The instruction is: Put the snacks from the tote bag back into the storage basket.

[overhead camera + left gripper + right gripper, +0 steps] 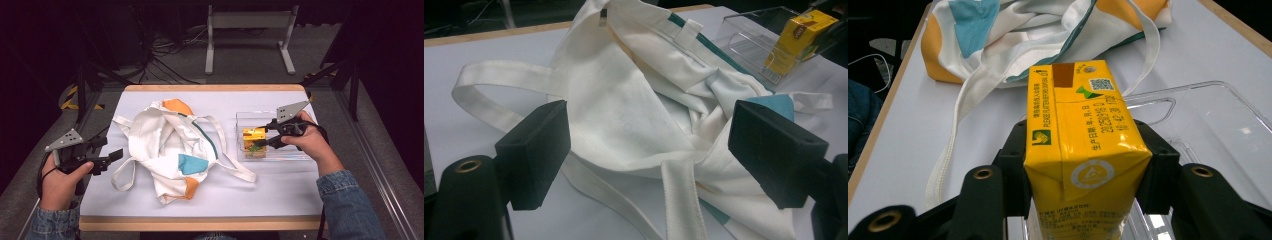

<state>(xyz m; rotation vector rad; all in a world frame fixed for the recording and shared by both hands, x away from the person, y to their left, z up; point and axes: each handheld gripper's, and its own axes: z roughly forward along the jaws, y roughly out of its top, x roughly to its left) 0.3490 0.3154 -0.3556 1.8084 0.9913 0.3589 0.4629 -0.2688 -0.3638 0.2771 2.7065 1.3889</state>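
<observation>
The right gripper (pixel 264 139) is gripping a yellow carton (pixel 254 141), its 2 jaws pressing on the carton's opposite sides. In the right gripper view the carton (pixel 1083 145) is sitting squarely between the black jaws, its printed top face turned to the camera and a brown patch showing at its far end. The carton is hanging over the clear tray (pixel 295 155), which is lying on the right part of the white table (pixel 280 195); whether its base is touching the tray floor I cannot tell. The tray wall (pixel 1208 100) is showing under and to the right of the carton in that view.

The left gripper (pixel 119 156) is hovering at the table's left edge with its jaws standing wide apart and nothing between them. It is pointing at the bag (pixel 170 150), a crumpled white cloth tote with orange and teal patches that is lying in the middle of the table, well left of the tray. In the left gripper view the bag (pixel 639 110) is spreading out beyond the 2 black pads, its straps looping out over the table, and the carton (pixel 796 40) is showing at the far right, tilted above the tray (pixel 749 35). The jaws are not touching the bag
</observation>
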